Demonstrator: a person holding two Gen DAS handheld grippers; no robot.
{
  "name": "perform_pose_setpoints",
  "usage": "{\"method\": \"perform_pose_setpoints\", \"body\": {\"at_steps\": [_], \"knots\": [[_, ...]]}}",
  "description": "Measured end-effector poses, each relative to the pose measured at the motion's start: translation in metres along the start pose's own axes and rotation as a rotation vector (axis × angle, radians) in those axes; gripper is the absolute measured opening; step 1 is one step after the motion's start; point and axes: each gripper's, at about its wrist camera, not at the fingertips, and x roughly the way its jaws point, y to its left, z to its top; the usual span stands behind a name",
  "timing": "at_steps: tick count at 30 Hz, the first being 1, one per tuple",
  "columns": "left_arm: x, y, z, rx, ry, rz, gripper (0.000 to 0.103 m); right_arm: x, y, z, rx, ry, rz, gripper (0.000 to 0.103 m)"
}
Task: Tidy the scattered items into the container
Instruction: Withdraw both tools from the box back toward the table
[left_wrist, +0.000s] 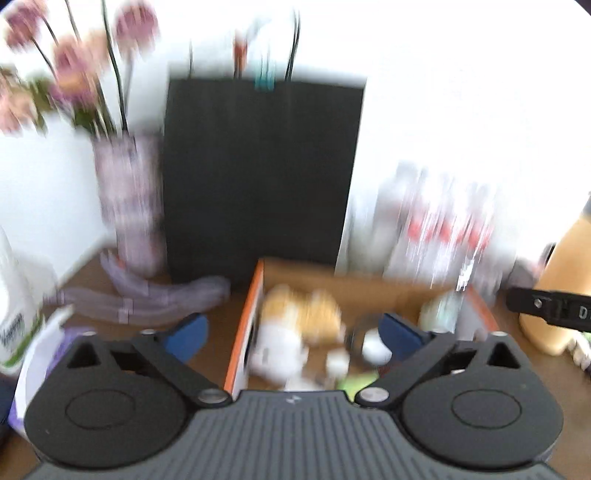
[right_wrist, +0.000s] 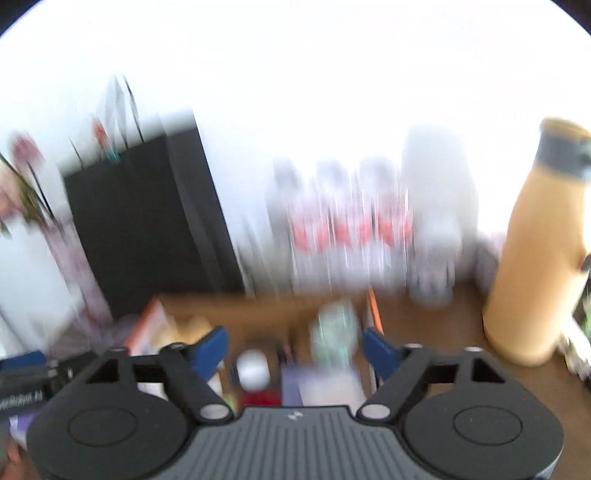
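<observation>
Both views are motion-blurred. An open cardboard box (left_wrist: 255, 295) with orange edges sits on the brown table. In it lie a white and orange plush toy (left_wrist: 295, 328), a small white round item (left_wrist: 375, 345) and a pale green item (left_wrist: 439, 308). My left gripper (left_wrist: 293, 336) is open and empty above the box's near side. My right gripper (right_wrist: 295, 349) is open and empty over the same box (right_wrist: 229, 306), above the white round item (right_wrist: 253, 369), the pale green item (right_wrist: 334, 334) and a purple and white item (right_wrist: 325, 387).
A black paper bag (left_wrist: 262, 173) stands behind the box. A vase of pink flowers (left_wrist: 127, 199) and purple items (left_wrist: 147, 299) are at left. Water bottles (left_wrist: 443, 221) stand at back right, an orange bottle (right_wrist: 532, 266) at far right. The right gripper's arm (left_wrist: 546, 306) shows at right.
</observation>
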Motion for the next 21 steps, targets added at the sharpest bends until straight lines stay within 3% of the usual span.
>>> {"method": "perform_pose_setpoints", "body": {"at_steps": [2,13,18,21], "knots": [[-0.002,-0.003,-0.007,0.012,-0.007,-0.004,0.103,-0.005,0.001,-0.013,-0.025,-0.076,0.013,0.088],[-0.008,-0.013,-0.018,0.041,-0.012,-0.007,0.103,-0.005,0.006,-0.034,-0.030,-0.042,0.016,0.088],[-0.054,-0.015,-0.039,0.083,-0.095,-0.017,0.103,-0.038,0.002,-0.053,-0.033,-0.015,-0.026,0.089],[-0.082,-0.010,-0.057,0.049,-0.084,-0.044,0.103,-0.066,-0.001,-0.081,-0.017,0.014,-0.012,0.089]]}}
